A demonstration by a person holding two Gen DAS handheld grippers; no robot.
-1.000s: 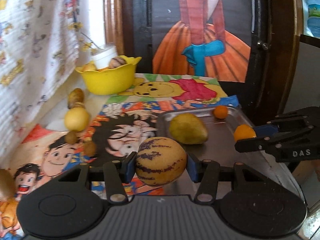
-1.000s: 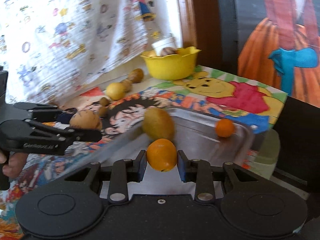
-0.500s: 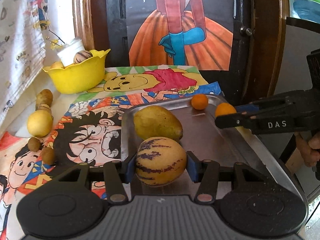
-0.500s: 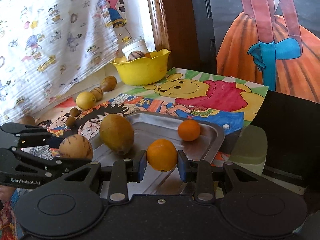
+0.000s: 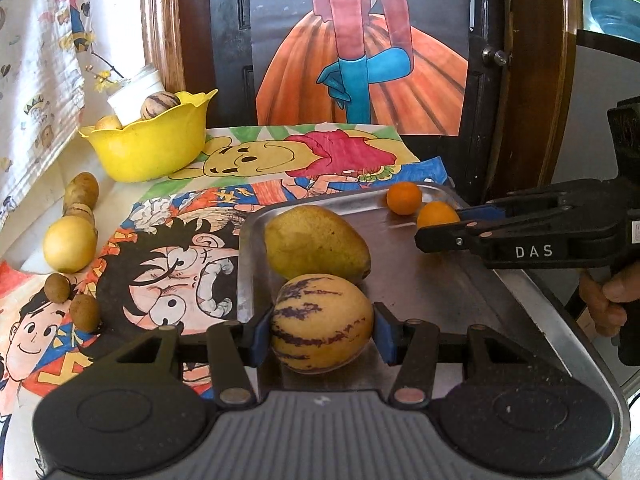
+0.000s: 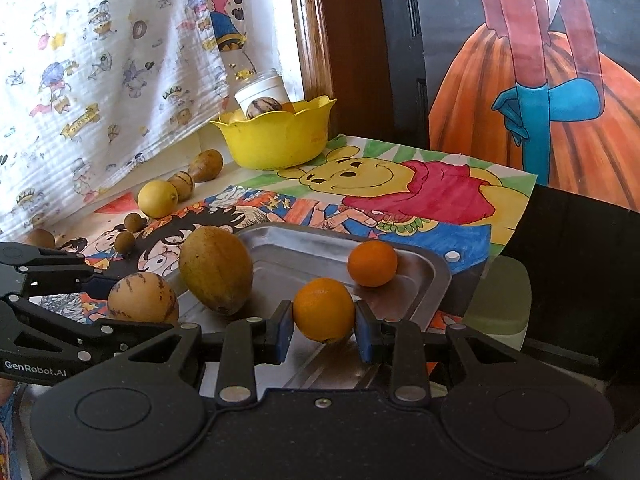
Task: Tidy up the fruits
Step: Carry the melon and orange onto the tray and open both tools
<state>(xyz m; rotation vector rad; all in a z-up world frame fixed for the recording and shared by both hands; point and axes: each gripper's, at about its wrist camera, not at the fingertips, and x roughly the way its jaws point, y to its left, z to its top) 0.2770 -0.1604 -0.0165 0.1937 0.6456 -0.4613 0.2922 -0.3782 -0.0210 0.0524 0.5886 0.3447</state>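
- The left gripper (image 5: 322,330) pinches a striped melon (image 5: 322,323) across its widest part, both blue pads pressed to its sides, so the round fruit cannot roll out; it hangs over the near end of the metal tray (image 5: 440,292).
- The right gripper (image 6: 323,322) clamps an orange (image 6: 324,309) the same way, pads on opposite sides, low over the tray's right half. Whether the orange touches the tray floor I cannot tell from either view.
- Just beyond the melon, a mango (image 5: 316,242) lies on its side in the tray, near its left wall, which likely keeps it from rolling off.
- Farther back, a second orange (image 5: 404,198) sits in the tray's far corner, close to the held one, which suggests like fruits are being grouped.
- Left of the tray, on the cartoon mat (image 5: 168,256), loose fruits wait: two small brown ones (image 5: 84,312), a lemon (image 5: 69,243) and more behind it.
- At the back stands a yellow bowl (image 5: 152,148) holding another striped melon (image 5: 160,101), probably where fruit is drawn from.
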